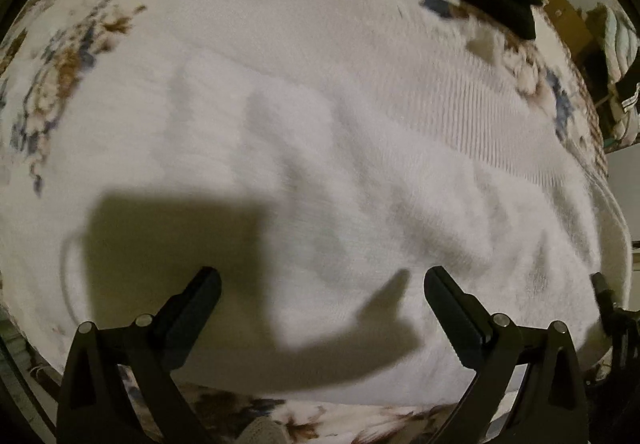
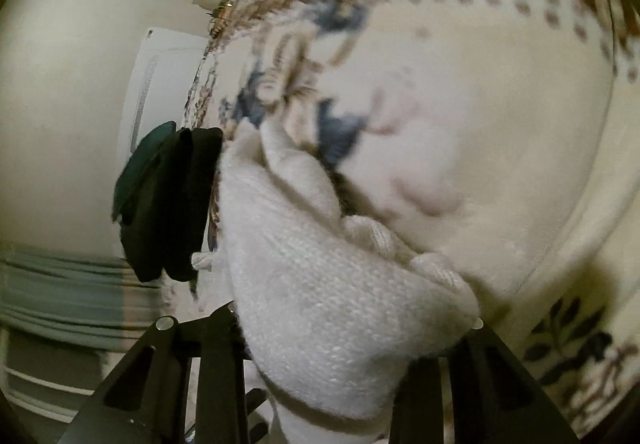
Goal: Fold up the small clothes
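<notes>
Two grippers seen over floral blanket (image 1: 60, 56): left gripper (image 1: 322, 286) held wide open, empty, above white knit garment (image 1: 320, 148) spread on blanket; right gripper (image 2: 356, 328) clamped on bunched garment fold.

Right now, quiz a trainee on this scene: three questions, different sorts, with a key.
1. True or false: the left gripper holds the white knit.
2. Which gripper grips the knit? A) left B) right C) neither
3. Fill in: the garment beside the knit in the right wrist view is ____ in colour.

Key: 1. False; its jaws stand open above it. 2. B; the right gripper is bunched full of knit. 3. Black: the dark garment.
</notes>
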Demonstrator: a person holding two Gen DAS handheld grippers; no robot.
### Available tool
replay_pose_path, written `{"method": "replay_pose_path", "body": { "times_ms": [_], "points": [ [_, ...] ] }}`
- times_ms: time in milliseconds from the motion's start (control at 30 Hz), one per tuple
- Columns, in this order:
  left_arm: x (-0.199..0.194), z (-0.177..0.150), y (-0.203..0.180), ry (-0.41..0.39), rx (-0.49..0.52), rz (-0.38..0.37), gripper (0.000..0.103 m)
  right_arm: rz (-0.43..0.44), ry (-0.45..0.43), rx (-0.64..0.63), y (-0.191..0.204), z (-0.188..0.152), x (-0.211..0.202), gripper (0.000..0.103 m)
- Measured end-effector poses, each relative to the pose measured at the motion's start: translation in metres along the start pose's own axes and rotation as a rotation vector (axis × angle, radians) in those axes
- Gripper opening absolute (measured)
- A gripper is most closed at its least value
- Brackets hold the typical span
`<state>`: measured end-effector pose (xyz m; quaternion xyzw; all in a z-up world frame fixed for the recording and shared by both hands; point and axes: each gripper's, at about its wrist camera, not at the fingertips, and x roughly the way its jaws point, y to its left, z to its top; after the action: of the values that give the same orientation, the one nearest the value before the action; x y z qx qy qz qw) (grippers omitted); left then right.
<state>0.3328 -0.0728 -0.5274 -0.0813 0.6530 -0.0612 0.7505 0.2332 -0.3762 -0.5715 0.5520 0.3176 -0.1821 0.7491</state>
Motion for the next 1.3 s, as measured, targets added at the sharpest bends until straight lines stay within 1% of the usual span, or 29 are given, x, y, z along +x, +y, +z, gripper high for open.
{"method": "replay_pose_path", "body": {
  "times_ms": [67,200,267,367,400,433,467,500,533,567,633,667,733,767,800,833,867,900,933,967,1000,1067,1100,1167,1200,1233,1300],
  "points": [
    [-0.013,0.0,0.013,-0.015,-0.01,-0.005,0.103,-0.031,-0.032,-0.08,0.024,-0.008,-0.009,0.034],
    [-0.047,0.0,0.059,-0.058,-0.057,-0.018,0.103,-0.077,-0.068,-0.259,0.08,-0.031,-0.015,0.034],
    [-0.062,-0.002,0.088,-0.078,-0.088,-0.012,0.103,-0.097,-0.071,-0.372,0.112,-0.051,-0.01,0.033],
    [-0.084,-0.016,0.138,-0.109,-0.152,0.009,0.103,-0.12,-0.051,-0.577,0.167,-0.095,0.011,0.033],
    [-0.091,-0.021,0.157,-0.121,-0.177,0.021,0.103,-0.129,-0.041,-0.648,0.182,-0.113,0.018,0.033],
    [-0.096,-0.027,0.175,-0.13,-0.199,0.033,0.103,-0.128,-0.025,-0.751,0.201,-0.143,0.03,0.033],
    [-0.098,-0.032,0.188,-0.135,-0.222,0.047,0.103,-0.132,-0.005,-0.818,0.213,-0.164,0.039,0.033],
    [-0.1,-0.037,0.205,-0.139,-0.248,0.062,0.103,-0.136,0.018,-0.924,0.228,-0.198,0.053,0.033],
    [-0.102,-0.044,0.222,-0.138,-0.275,0.076,0.103,-0.135,0.04,-0.984,0.235,-0.22,0.061,0.033],
    [-0.102,-0.05,0.24,-0.131,-0.3,0.088,0.103,-0.134,0.084,-1.076,0.242,-0.256,0.07,0.033],
    [-0.099,-0.062,0.262,-0.118,-0.346,0.101,0.103,-0.141,0.159,-1.229,0.248,-0.317,0.086,0.033],
    [-0.098,-0.067,0.273,-0.111,-0.368,0.107,0.103,-0.154,0.191,-1.291,0.246,-0.341,0.093,0.033],
    [-0.095,-0.077,0.292,-0.095,-0.41,0.105,0.103,-0.183,0.238,-1.381,0.237,-0.38,0.1,0.033],
    [-0.095,-0.082,0.298,-0.093,-0.425,0.101,0.103,-0.207,0.265,-1.422,0.231,-0.392,0.105,0.033],
    [-0.095,-0.086,0.304,-0.09,-0.438,0.099,0.103,-0.229,0.289,-1.453,0.226,-0.402,0.108,0.036],
    [-0.096,-0.089,0.308,-0.09,-0.447,0.091,0.103,-0.24,0.329,-1.472,0.222,-0.408,0.11,0.044],
    [-0.098,-0.091,0.31,-0.092,-0.456,0.08,0.103,-0.22,0.363,-1.469,0.223,-0.407,0.108,0.049],
    [-0.101,-0.094,0.312,-0.096,-0.466,0.067,0.103,-0.169,0.42,-1.46,0.225,-0.405,0.103,0.061],
    [-0.105,-0.095,0.312,-0.101,-0.473,0.053,0.103,-0.105,0.498,-1.438,0.228,-0.399,0.096,0.076],
    [-0.11,-0.097,0.311,-0.106,-0.479,0.039,0.103,-0.028,0.594,-1.39,0.232,-0.39,0.087,0.079],
    [-0.115,-0.097,0.307,-0.113,-0.488,0.019,0.103,0.021,0.653,-1.332,0.234,-0.378,0.079,0.083],
    [-0.127,-0.095,0.294,-0.139,-0.503,-0.043,0.103,0.113,0.759,-1.169,0.238,-0.341,0.06,0.083],
    [-0.13,-0.093,0.287,-0.146,-0.505,-0.069,0.103,0.113,0.765,-1.12,0.238,-0.325,0.055,0.086],
    [-0.132,-0.085,0.268,-0.163,-0.5,-0.127,0.103,0.072,0.754,-1.016,0.234,-0.279,0.046,0.086],
    [-0.13,-0.079,0.254,-0.168,-0.491,-0.14,0.103,0.034,0.742,-0.985,0.23,-0.261,0.045,0.086],
    [-0.126,-0.072,0.241,-0.171,-0.478,-0.153,0.103,-0.02,0.71,-0.952,0.224,-0.233,0.045,0.086],
    [-0.115,-0.055,0.22,-0.177,-0.469,-0.155,0.103,-0.06,0.678,-0.928,0.215,-0.203,0.048,0.086]
  ]
}}
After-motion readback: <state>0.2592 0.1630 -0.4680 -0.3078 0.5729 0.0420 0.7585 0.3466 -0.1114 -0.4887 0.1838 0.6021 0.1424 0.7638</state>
